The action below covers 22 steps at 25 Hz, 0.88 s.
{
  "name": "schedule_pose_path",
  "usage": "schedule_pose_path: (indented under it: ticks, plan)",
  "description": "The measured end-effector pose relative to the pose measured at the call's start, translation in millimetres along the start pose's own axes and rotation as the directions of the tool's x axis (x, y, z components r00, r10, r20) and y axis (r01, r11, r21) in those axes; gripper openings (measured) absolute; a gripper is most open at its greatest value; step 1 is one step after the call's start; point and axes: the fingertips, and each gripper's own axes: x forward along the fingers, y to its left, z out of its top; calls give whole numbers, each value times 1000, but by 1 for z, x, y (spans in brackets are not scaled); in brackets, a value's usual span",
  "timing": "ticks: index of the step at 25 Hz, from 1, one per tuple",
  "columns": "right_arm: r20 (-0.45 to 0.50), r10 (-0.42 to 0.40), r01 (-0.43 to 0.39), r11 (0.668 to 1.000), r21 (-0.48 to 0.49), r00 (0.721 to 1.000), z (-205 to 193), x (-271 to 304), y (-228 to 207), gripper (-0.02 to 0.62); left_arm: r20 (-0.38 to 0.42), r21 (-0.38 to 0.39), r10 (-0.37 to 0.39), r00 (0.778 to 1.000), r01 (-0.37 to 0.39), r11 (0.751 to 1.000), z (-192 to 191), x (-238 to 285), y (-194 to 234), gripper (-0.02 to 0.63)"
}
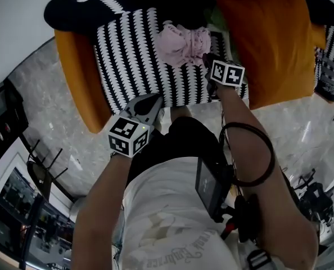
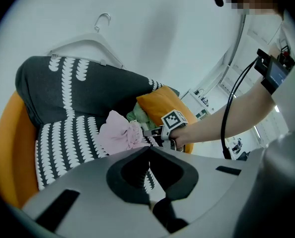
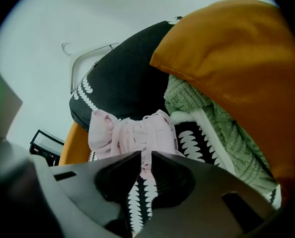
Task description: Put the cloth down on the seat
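Cloth: the pink cloth (image 1: 181, 43) sits in a loose bunched heap near the back of the seat (image 1: 127, 61), on the black-and-white patterned cover and in front of the dark backrest (image 2: 73, 90).
Neighbours: an orange cushion (image 1: 268, 44) leans just to its right, with a green knit (image 3: 212, 118) tucked under the cushion's edge. A hanger (image 2: 88, 43) lies over the top of the backrest.
Right tool: the right tool (image 3: 145, 155) points steeply down at the near right edge of the heap. Its jaws stand narrow, and a thin fold of pink fabric is nipped at their tips.
Left tool: the left tool (image 2: 148, 148) hangs well short of the seat's front edge with its jaws together and nothing between them. It is apart from the cloth.
Step in hand: as I judge it, this is the tail of the set-down. The bulk of the cloth already rests on the seat, and only the pinched fold is not yet let go.
Next move: it calls for spreading the right jaws so the fold drops onto the heap, then drawing the tool straight back.
Risk: the fabric may cling to a pad and be dragged toward the front edge.
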Motion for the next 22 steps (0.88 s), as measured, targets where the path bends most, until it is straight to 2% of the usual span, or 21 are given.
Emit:
schedule_pose_path:
  ticks: [3,7,10,17,22]
  plan:
    - [36,22,-23,1000,15,999,7,-16,2,49,12,23,-4,1000,4,1000,6,0,-2,14]
    - [88,159,-161,987,21,983,18,-41,28,23,51,20,-2,999,1,1000,21,-3,-7,14]
    - [103,230,-228,973,-24,968,23,-62,54,15,83,24,0,997,-2,1000,33,-12,-9,14]
    - [124,313,-299,947,-117,942,23,-105,110,15,147,23,-1,989,-2,1000,40,-45,-11,14]
    - [148,400,-352,897,-268,905,36,-171,166,15,215,18,6,977,-11,1000,48,-89,-24,14]
